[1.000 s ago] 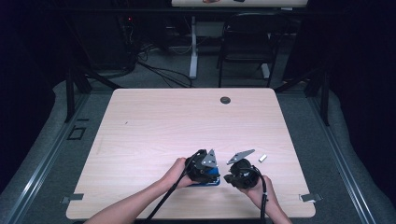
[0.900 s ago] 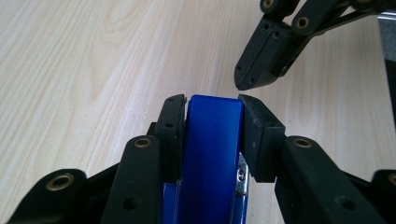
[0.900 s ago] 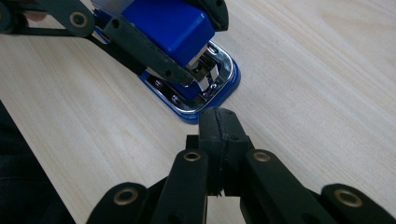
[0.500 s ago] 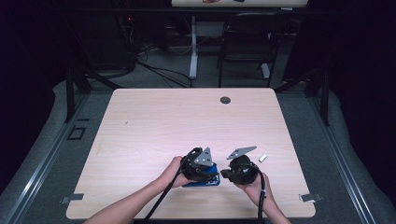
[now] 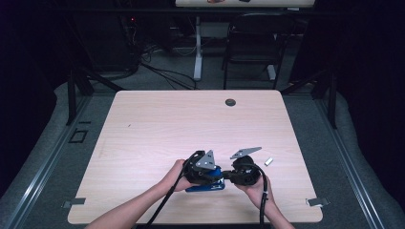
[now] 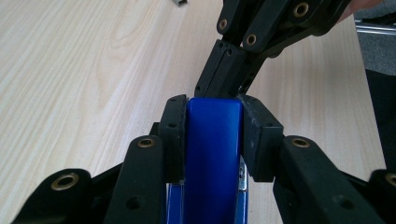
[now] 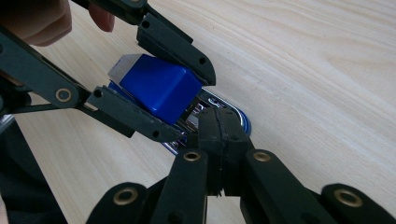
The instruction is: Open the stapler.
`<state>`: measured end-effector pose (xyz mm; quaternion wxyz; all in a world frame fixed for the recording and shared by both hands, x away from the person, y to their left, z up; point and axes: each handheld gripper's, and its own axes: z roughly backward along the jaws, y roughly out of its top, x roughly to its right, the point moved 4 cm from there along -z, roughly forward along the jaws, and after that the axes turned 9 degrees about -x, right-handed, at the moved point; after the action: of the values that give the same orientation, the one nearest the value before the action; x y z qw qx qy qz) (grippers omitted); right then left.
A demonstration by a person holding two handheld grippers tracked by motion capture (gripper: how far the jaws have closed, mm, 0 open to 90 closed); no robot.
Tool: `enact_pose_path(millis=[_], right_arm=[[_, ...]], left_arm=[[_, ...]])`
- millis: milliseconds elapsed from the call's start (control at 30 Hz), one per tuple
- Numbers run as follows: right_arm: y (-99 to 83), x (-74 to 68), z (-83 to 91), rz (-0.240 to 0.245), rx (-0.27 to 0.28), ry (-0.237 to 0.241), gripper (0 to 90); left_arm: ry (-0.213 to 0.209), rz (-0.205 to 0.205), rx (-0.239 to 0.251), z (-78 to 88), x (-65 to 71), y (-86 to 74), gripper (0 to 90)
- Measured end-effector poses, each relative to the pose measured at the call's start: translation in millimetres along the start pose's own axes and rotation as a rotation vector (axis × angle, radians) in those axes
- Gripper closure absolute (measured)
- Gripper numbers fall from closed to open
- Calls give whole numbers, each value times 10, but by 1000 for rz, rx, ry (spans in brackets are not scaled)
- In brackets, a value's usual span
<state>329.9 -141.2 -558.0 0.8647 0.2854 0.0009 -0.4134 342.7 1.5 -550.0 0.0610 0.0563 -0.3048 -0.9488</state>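
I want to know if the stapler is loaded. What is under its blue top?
Under the raised blue top of the stapler, a shiny metal channel over the blue base shows. The shut right gripper covers part of it; staples cannot be made out.

Stapler [image 7: 161, 88]: glossy blue, silver metal base. Table [image 5: 191, 124]: pale wood grain. Gripper jaws: black, brass-coloured rivets.

Left hand-held gripper [image 6: 212, 140] clamped, right hand-held gripper [image 7: 219, 133] shut.
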Motion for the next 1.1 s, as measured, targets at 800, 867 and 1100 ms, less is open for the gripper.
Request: enact_pose_path(millis=[800,867,1100], right_arm=[[50,-57,-132,41,-30,-41,900],[52,-67,-146,52,-28,-50,900],[52,-73,-144,73,-38,-60,900]], left_arm=[[-12,-16,22,134,-22,-20,658],[-11,-14,29,151,-20,-23,658],[-9,-37,17,195,-15,-23,659]])
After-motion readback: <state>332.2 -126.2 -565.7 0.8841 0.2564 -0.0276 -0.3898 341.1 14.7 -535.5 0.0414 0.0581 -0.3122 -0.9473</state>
